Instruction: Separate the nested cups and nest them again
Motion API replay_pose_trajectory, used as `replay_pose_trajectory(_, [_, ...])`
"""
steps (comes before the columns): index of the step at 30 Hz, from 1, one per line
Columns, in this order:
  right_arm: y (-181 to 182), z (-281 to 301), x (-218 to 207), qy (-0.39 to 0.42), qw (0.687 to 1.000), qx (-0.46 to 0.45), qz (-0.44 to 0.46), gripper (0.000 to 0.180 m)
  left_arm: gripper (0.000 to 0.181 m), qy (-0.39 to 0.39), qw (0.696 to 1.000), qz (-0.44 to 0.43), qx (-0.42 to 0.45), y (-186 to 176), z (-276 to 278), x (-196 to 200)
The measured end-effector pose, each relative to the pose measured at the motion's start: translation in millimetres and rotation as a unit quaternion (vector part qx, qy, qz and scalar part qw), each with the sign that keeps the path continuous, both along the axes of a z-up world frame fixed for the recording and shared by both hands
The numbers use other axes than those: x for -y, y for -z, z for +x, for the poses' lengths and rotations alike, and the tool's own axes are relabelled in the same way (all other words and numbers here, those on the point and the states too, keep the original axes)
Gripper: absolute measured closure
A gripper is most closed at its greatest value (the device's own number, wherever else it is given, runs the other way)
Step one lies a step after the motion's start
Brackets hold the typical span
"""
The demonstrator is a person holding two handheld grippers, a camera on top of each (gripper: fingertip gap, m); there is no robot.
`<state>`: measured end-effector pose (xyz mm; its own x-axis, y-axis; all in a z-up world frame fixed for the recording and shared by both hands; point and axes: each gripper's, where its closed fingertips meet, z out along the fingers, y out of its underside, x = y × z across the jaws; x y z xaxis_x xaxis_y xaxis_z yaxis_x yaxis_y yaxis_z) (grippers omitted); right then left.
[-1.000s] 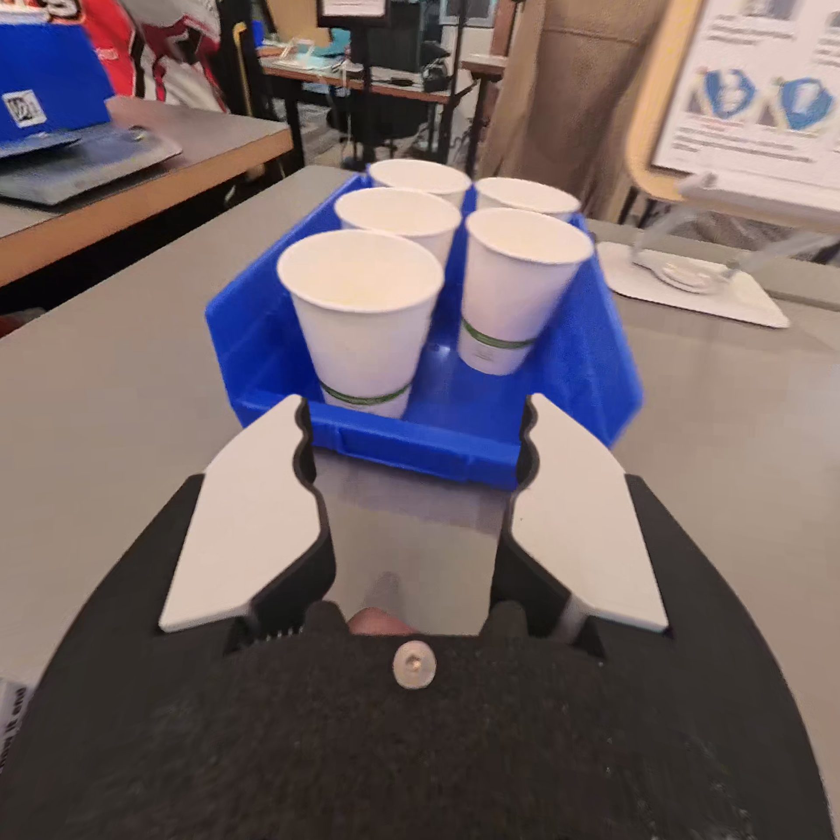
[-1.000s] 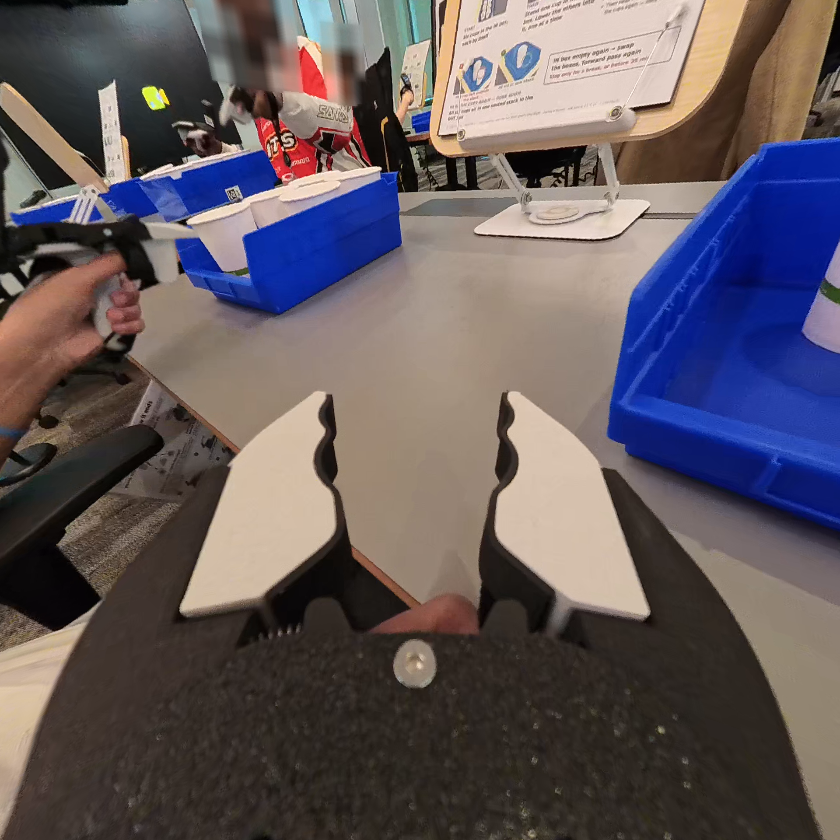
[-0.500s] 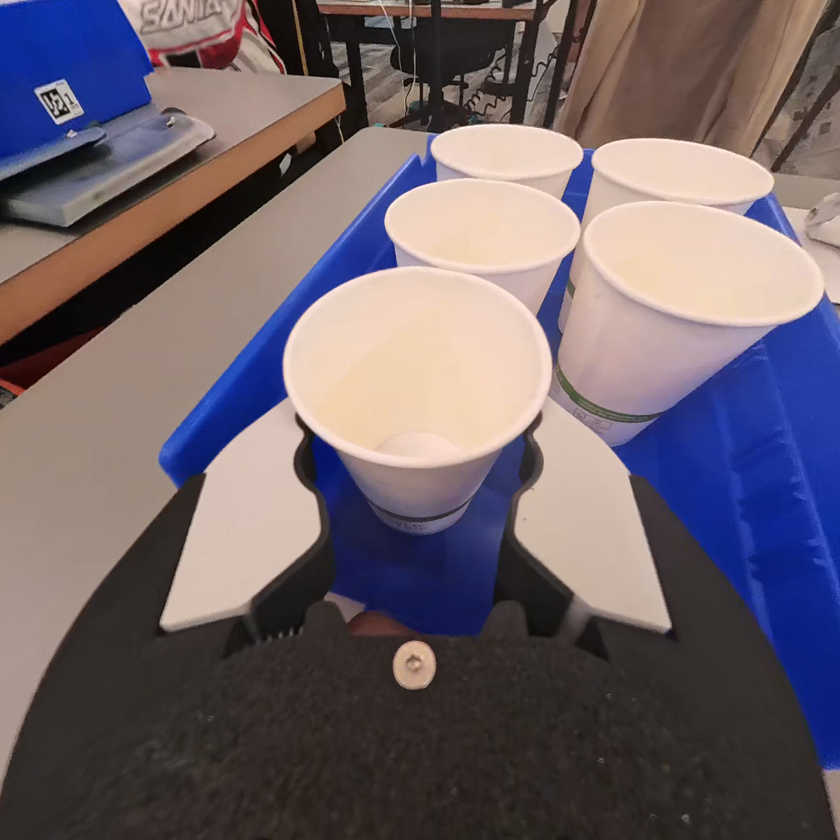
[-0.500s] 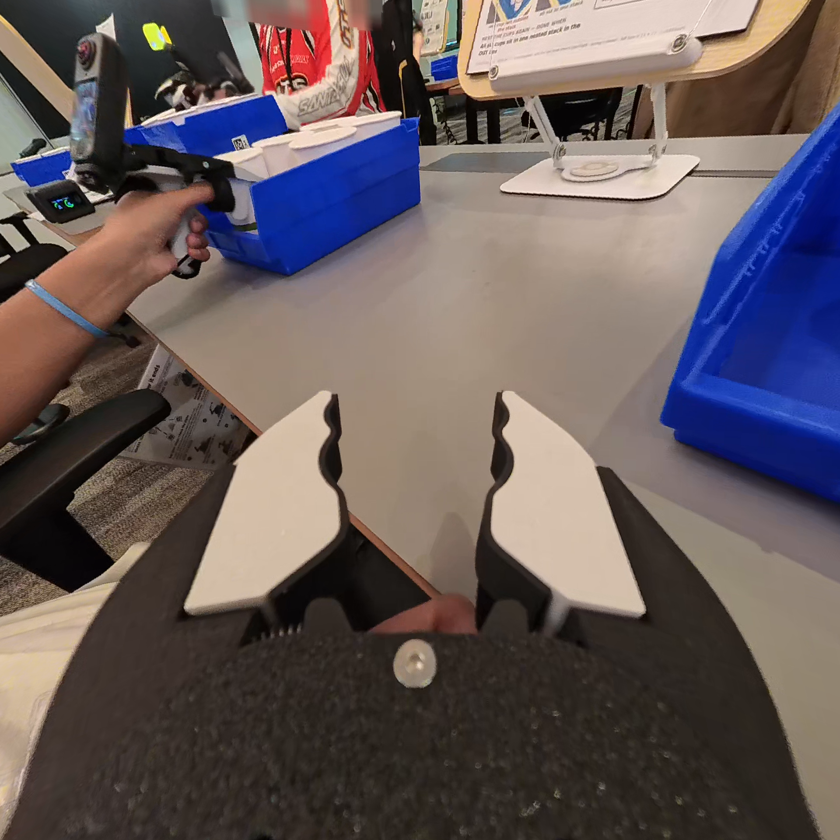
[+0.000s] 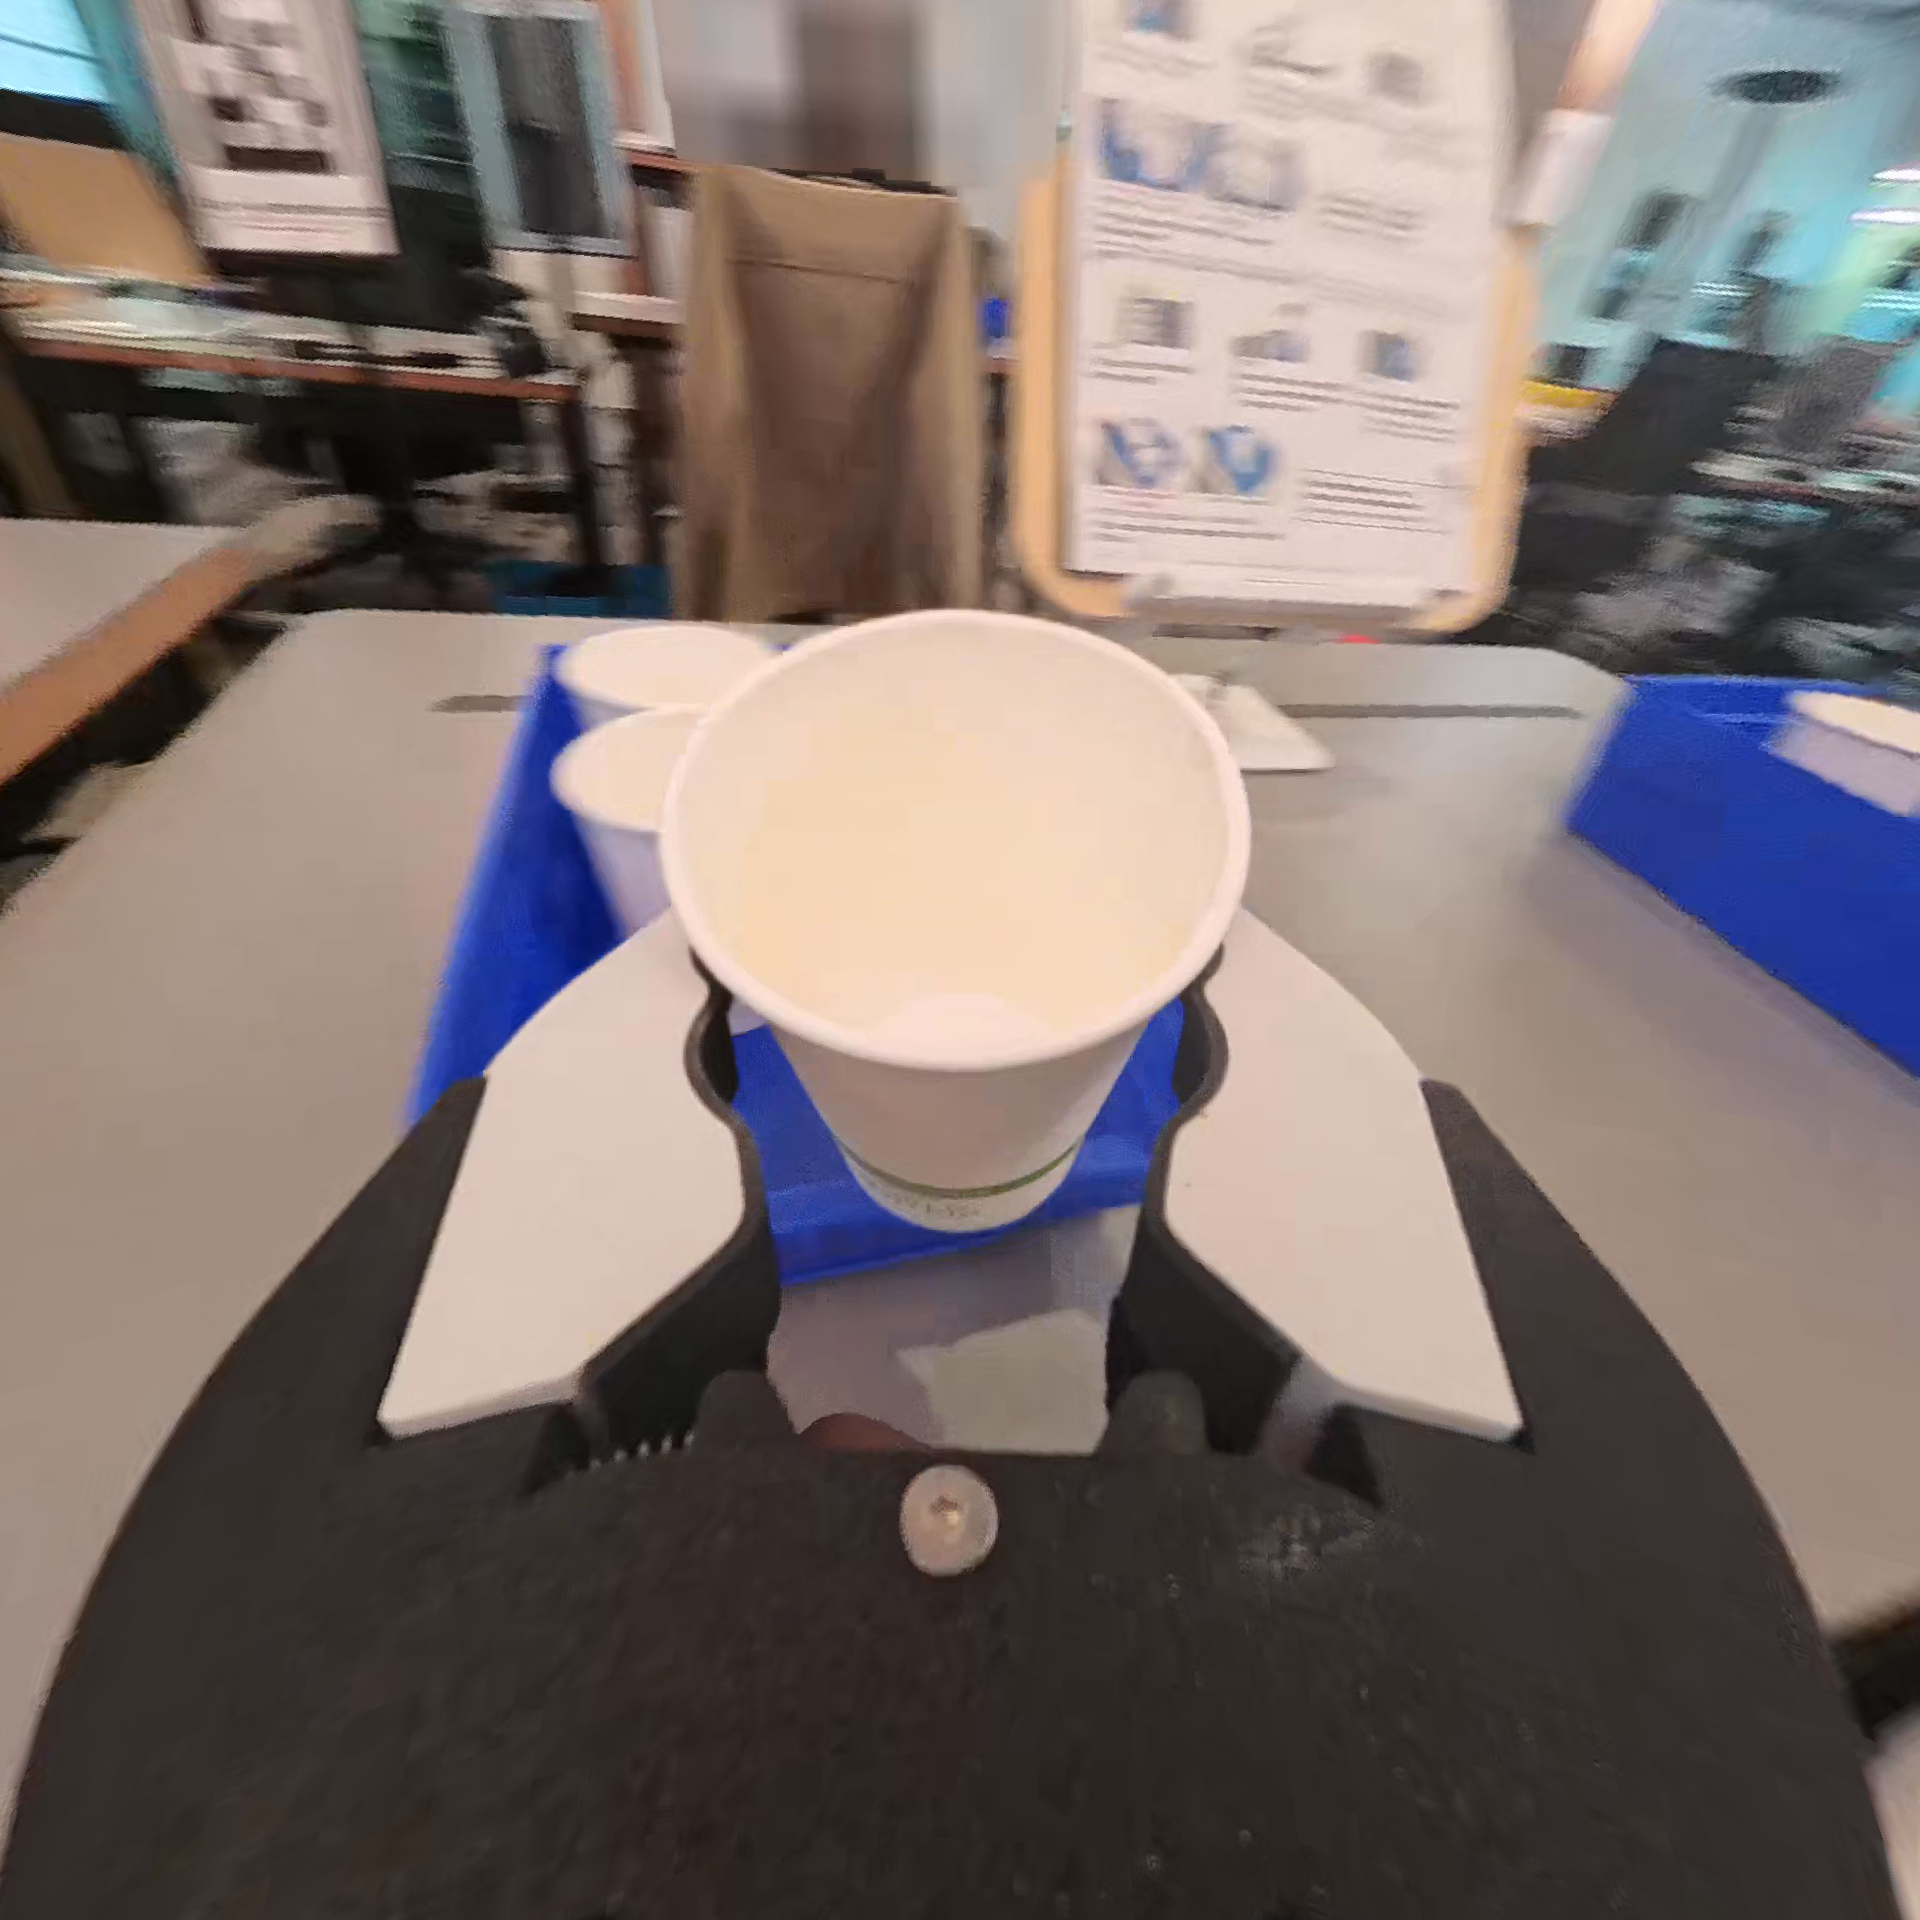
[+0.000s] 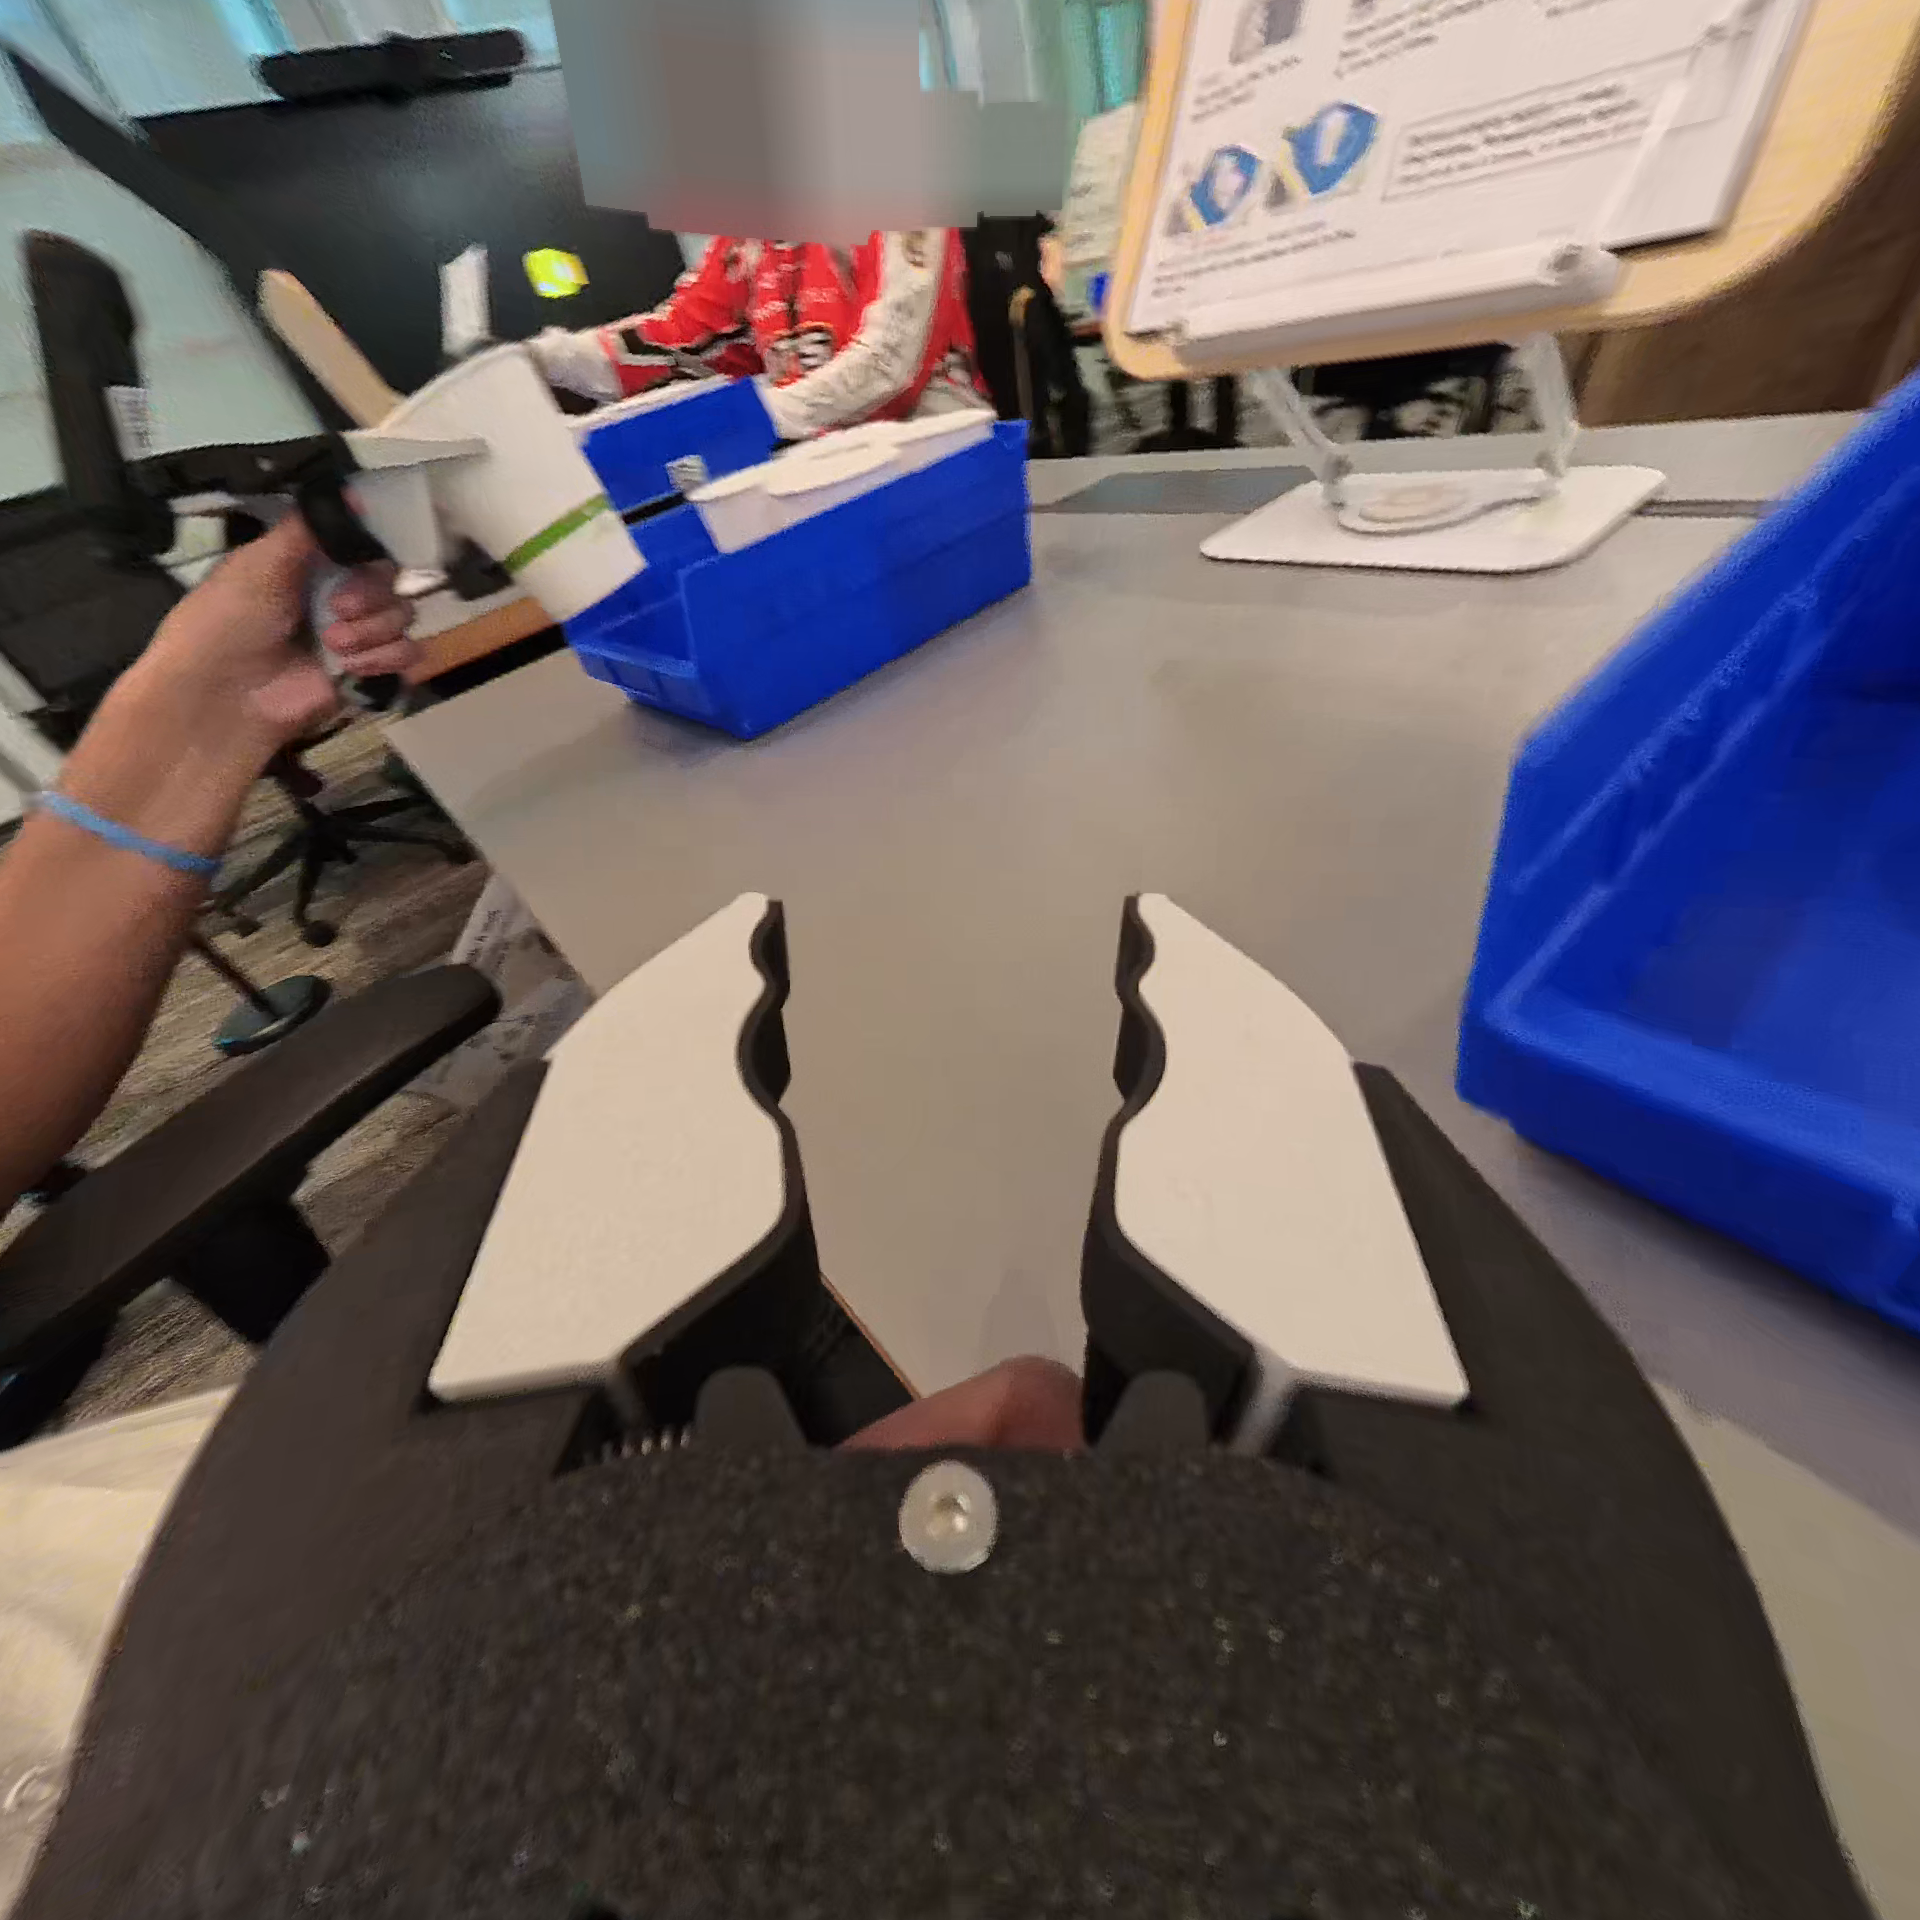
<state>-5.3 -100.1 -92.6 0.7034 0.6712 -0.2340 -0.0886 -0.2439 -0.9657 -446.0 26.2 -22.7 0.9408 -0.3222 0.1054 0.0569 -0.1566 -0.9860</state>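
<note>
a grey worktop (image 6: 1039, 790) is seen to carry two blue bins. the left blue bin (image 6: 831, 592) is placed toward the far left of the worktop, well apart from the right blue bin (image 6: 1714, 935) at the right edge. a document stand (image 6: 1444, 509) is set at the far side, between the two bins. white paper cups (image 5: 634, 769) are seen upright in the left blue bin; their number cannot be told, as some are hidden.

one white cup with a green band (image 5: 956, 935) is clamped by the left hand-held gripper (image 5: 956, 1049), one finger pressed to each side of the cup wall. in the right wrist view, this cup (image 6: 520, 478) is shown tilted, lifted clear above the near end of the left blue bin.

the right hand-held gripper (image 6: 951, 925) is held over the near worktop edge, fingers parted, nothing between them.
</note>
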Motion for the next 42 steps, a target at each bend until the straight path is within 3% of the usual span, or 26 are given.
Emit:
replay_pose_trajectory(5, [-32.8,-43.9,8.6,-0.160,0.986,0.014,0.052,0.117,0.097,0.236,0.972,0.018,0.001,-19.3,107.4,33.7])
replay_pose_trajectory(8, [-49.4,-74.4,9.4,-0.230,0.970,0.040,0.073,0.113,0.097,0.368,0.930,0.015,0.001,-21.5,175.1,55.4])
replay_pose_trajectory(12, [-63.3,-106.6,-5.2,-0.262,0.960,0.060,0.085,0.108,0.097,0.498,0.867,-0.002,-0.025,-15.9,251.6,85.9])
replay_pose_trajectory(17, [-66.9,-120.4,-8.4,-0.283,0.954,0.052,0.084,0.104,0.097,0.577,0.812,-0.013,-0.079,-3.6,307.3,111.8])
replay_pose_trajectory(22, [-56.1,-113.5,-1.7,-0.288,0.954,0.039,0.078,0.106,0.095,0.606,0.790,-0.024,-0.091,9.2,329.9,125.7])
replay_pose_trajectory(25, [-54.1,-108.4,-1.5,-0.280,0.957,0.026,0.077,0.107,0.095,0.599,0.796,-0.032,-0.079,12.2,333.7,126.8])
replay_pose_trajectory(28, [-57.5,-96.5,-4.5,-0.256,0.963,0.008,0.079,0.108,0.099,0.561,0.826,-0.008,-0.053,5.7,327.4,125.8])
replay_pose_trajectory(30, [-57.9,-83.2,-8.4,-0.227,0.971,-0.003,0.074,0.108,0.102,0.502,0.864,0.000,-0.040,7.0,314.8,118.5])
replay_pose_trajectory(32, [-55.2,-66.7,-14.6,-0.177,0.982,0.004,0.071,0.107,0.107,0.379,0.924,0.006,-0.048,17.0,295.0,95.2])
replay_pose_trajectory(35, [-53.9,-29.6,-21.9,-0.055,0.994,0.016,0.093,0.107,0.115,0.101,0.992,-0.006,-0.071,45.4,236.1,58.0])
replay_pose_trajectory(36, [-54.5,-16.3,-23.3,-0.009,0.995,0.013,0.099,0.107,0.121,0.029,0.997,-0.012,-0.076,56.1,217.4,55.0])
replay_pose_trajectory(37, [-56.2,-5.2,-23.7,0.030,0.994,0.019,0.107,0.107,0.123,0.006,0.997,-0.008,-0.074,62.6,211.7,56.7])
replay_pose_trajectory(42, [-98.0,70.4,-41.3,0.260,0.951,0.078,0.148,0.107,0.123,0.006,0.997,-0.014,-0.073,76.8,216.0,58.6])
